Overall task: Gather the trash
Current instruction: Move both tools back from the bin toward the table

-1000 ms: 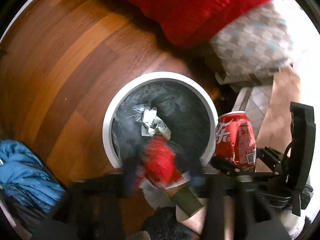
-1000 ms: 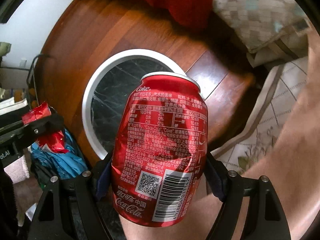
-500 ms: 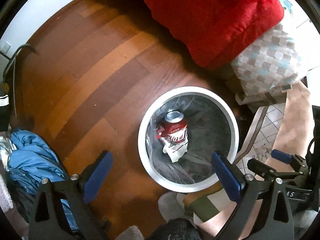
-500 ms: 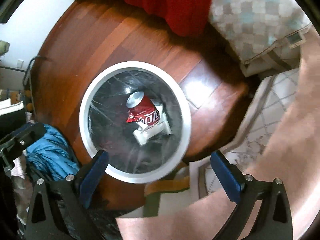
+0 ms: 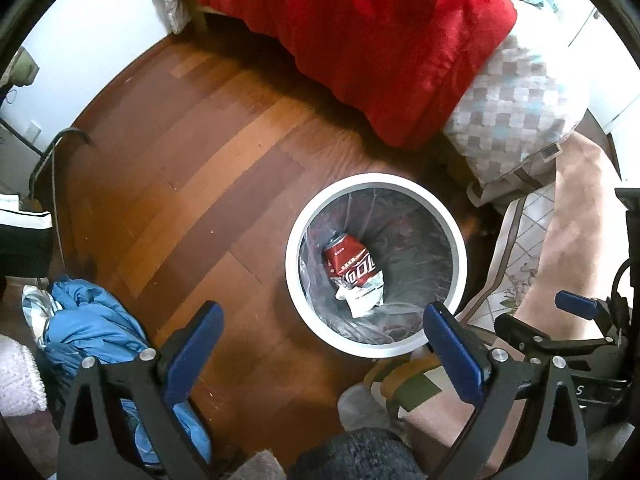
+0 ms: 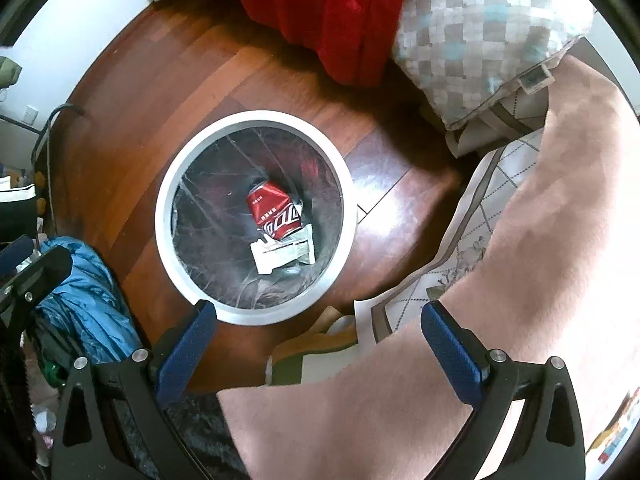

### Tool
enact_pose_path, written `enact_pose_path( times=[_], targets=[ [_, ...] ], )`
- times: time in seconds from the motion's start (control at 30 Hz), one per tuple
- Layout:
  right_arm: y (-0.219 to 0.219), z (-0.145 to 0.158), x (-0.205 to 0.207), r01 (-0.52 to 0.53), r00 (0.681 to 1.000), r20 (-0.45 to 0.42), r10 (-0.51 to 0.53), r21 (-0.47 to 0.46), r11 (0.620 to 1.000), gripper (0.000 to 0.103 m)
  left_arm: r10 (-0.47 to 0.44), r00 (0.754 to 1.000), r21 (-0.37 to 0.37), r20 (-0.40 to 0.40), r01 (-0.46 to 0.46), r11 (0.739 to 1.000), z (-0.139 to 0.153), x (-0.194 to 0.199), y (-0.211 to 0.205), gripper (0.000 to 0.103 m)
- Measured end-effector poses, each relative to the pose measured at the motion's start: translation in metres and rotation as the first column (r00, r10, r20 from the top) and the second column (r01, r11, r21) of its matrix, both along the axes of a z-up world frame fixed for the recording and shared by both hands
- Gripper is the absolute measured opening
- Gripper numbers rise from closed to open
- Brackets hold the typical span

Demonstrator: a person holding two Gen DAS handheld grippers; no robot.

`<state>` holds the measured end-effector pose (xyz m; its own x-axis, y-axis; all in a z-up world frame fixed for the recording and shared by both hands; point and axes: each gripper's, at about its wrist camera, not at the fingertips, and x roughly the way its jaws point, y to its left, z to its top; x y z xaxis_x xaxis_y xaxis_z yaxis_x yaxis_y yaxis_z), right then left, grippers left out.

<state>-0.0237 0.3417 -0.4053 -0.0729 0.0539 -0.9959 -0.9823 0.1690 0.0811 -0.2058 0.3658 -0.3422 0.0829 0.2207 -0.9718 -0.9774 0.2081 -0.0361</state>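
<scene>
Both the left gripper (image 5: pixel 320 350) and the right gripper (image 6: pixel 318 350) stood spread wide and empty, their jaws having just been opening. The crushed red soda can (image 5: pixel 349 261) lay atop crumpled white paper (image 5: pixel 362 301) inside the round white-rimmed bin (image 5: pixel 458 236) (at twelve o'clock of both grippers). That deposit appeared complete; no further trash was discernible.

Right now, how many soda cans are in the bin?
1: a dented red can lies on its side at the bottom of the white-rimmed bin, resting on crumpled white paper. More may be hidden beneath.
</scene>
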Motion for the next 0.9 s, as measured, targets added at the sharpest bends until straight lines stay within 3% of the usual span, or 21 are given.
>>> enact_pose_path(
  times=[0.43,0.7,0.9],
  targets=[
    [-0.04,0.083,0.001,0.045,0.999,0.0,-0.046,0.164,0.985,0.103,-0.04,0.999,0.178,0.006,0.039,0.983,0.083,0.001,-0.045,0.102],
    [-0.092,0.16,0.024,0.147,0.989,-0.067,-0.132,0.337,0.93,0.103,-0.078,0.997,0.319,0.011,0.07,0.945,0.152,0.019,-0.087,0.102],
    [-0.155,0.208,0.063,0.254,0.967,-0.123,-0.223,0.435,0.864,0.103,-0.123,0.992,0.391,0.019,0.106,0.914,0.175,0.06,-0.12,0.102]
  ],
)
